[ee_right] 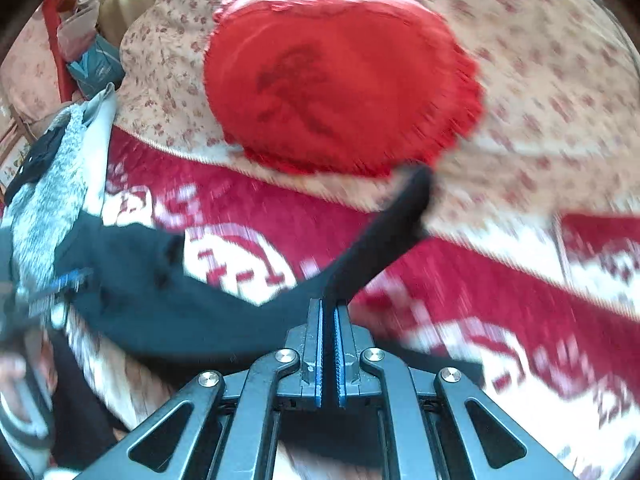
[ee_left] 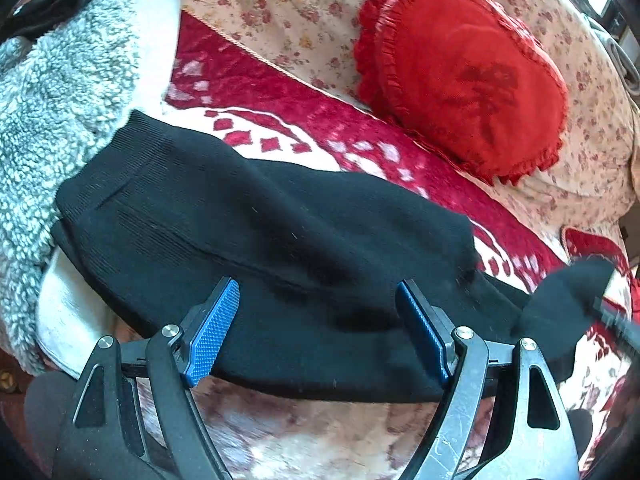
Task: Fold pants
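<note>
Black knit pants [ee_left: 256,232] lie across a red and white patterned blanket [ee_left: 256,84] on a bed. My left gripper [ee_left: 316,300] is open, its blue pads [ee_left: 212,332] just above the pants' near edge, holding nothing. My right gripper [ee_right: 329,312] is shut on the leg end of the pants [ee_right: 376,248], lifting it off the blanket; the cloth sticks up past the fingertips. The rest of the pants [ee_right: 152,288] trails left toward the left gripper [ee_right: 60,280]. The right gripper's lifted cloth shows in the left wrist view [ee_left: 560,300] at the right.
A red heart-shaped frilled cushion [ee_left: 460,76] rests on a floral quilt [ee_left: 280,4] behind the pants; it also shows in the right wrist view [ee_right: 340,92]. A grey fleece garment [ee_left: 56,92] lies at the left over white cloth. Clutter [ee_right: 80,40] stands beyond the bed's far left.
</note>
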Available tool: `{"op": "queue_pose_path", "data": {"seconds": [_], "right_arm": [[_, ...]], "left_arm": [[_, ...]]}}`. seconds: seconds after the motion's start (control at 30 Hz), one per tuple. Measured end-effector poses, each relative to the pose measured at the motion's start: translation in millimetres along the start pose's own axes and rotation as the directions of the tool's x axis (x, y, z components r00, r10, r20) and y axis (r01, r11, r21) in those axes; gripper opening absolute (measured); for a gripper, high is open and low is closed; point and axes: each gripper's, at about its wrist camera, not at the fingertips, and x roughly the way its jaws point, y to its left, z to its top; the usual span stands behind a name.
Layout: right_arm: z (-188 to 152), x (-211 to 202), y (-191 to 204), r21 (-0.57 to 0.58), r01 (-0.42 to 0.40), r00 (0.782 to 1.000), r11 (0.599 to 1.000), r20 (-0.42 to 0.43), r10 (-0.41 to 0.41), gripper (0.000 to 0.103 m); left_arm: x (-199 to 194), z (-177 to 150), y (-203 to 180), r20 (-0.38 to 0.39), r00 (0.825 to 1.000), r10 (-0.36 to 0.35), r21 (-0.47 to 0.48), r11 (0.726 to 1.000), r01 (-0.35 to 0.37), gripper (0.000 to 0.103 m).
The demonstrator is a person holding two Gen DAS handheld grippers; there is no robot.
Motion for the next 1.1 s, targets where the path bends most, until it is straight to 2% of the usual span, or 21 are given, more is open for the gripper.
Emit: {"op": "queue_pose_path", "data": {"seconds": [0.07, 0.17, 0.23, 0.3, 0.4, 0.5, 0.53, 0.57, 0.63, 0.67, 0.77, 0.87, 0.9, 0.93, 0.97, 1.0, 1.1], "right_arm": [[-26.8, 4.8, -11.5, 0.025, -0.001, 0.999, 1.000, -0.054, 0.003, 0.004], [-66.6, 34.2, -22.1, 0.070, -0.014, 0.980, 0.997, -0.195, 0.027, 0.004], [-81.2, 32.8, -20.8, 0.077, -0.027, 0.974, 0.997, -0.222, 0.044, 0.005], [-81.9, 19.2, -17.1, 0.060, -0.073, 0.972, 0.995, -0.221, 0.085, 0.009], [-73.6, -6.5, -8.4, 0.004, -0.130, 0.974, 0.991, -0.185, 0.129, 0.016], [-51.5, -22.8, 1.9, -0.024, -0.188, 0.979, 0.982, -0.079, 0.185, 0.024], [-41.8, -20.7, 7.8, -0.030, -0.206, 0.978, 0.978, -0.042, 0.205, 0.032], [-33.2, -15.1, 14.8, -0.031, -0.227, 0.974, 0.973, -0.012, 0.226, 0.037], [-11.8, 6.7, 35.5, -0.016, -0.295, 0.955, 0.955, 0.012, 0.295, 0.038], [-1.4, 20.3, 45.2, -0.005, -0.339, 0.941, 0.941, 0.010, 0.339, 0.038], [23.6, 54.8, 80.2, -0.048, -0.381, 0.925, 0.923, -0.024, 0.380, 0.039], [43.9, 92.0, 113.3, -0.107, -0.350, 0.936, 0.931, -0.075, 0.343, 0.039], [48.3, 104.4, 123.4, -0.125, -0.364, 0.930, 0.923, -0.098, 0.353, 0.039], [51.1, 112.0, 127.7, -0.134, -0.379, 0.924, 0.915, -0.115, 0.366, 0.034], [51.5, 116.6, 129.9, -0.146, -0.383, 0.922, 0.912, -0.123, 0.367, 0.018], [53.3, 117.6, 133.4, -0.166, -0.370, 0.928, 0.914, -0.116, 0.355, 0.013], [65.4, 102.2, 139.8, -0.209, -0.335, 0.942, 0.919, -0.040, 0.334, 0.008]], "left_arm": [[-0.5, -3.5, -7.0, -0.001, 1.000, -0.003, 0.016, 1.000, 0.003, 0.081], [-1.3, -8.8, -15.1, -0.009, 1.000, -0.015, 0.042, 0.999, 0.015, 0.081], [-2.7, -11.7, -16.1, -0.011, 1.000, -0.003, 0.055, 0.998, 0.003, 0.081], [-2.0, -11.8, -13.5, -0.010, 1.000, 0.011, 0.044, 0.999, -0.010, 0.081], [-2.8, -9.7, -6.2, -0.008, 1.000, 0.009, 0.015, 1.000, -0.009, 0.081], [-2.1, -9.3, -4.5, -0.008, 1.000, 0.016, 0.014, 1.000, -0.016, 0.081], [-1.7, -9.7, -4.6, -0.010, 1.000, 0.018, 0.015, 1.000, -0.017, 0.081], [-1.4, -10.4, -5.2, -0.011, 1.000, 0.019, 0.017, 1.000, -0.019, 0.081], [-0.5, -11.8, -6.1, -0.014, 1.000, 0.025, 0.024, 0.999, -0.025, 0.081], [0.0, -12.1, -5.8, -0.016, 0.999, 0.028, 0.027, 0.999, -0.028, 0.081], [1.4, -10.6, -2.9, -0.021, 0.999, 0.033, 0.021, 0.999, -0.032, 0.081], [1.8, -8.9, -0.6, -0.021, 0.999, 0.027, 0.015, 1.000, -0.026, 0.081], [2.6, -8.3, -0.7, -0.022, 0.999, 0.027, 0.015, 1.000, -0.026, 0.081], [3.3, -7.8, -0.6, -0.026, 0.999, 0.026, 0.018, 1.000, -0.026, 0.081], [3.5, -7.3, -0.2, -0.028, 0.999, 0.025, 0.020, 1.000, -0.024, 0.081], [3.9, -6.6, 0.5, -0.030, 0.999, 0.021, 0.021, 1.000, -0.021, 0.081], [5.8, -3.8, 1.5, -0.028, 0.999, 0.018, 0.008, 1.000, -0.018, 0.081]]}}
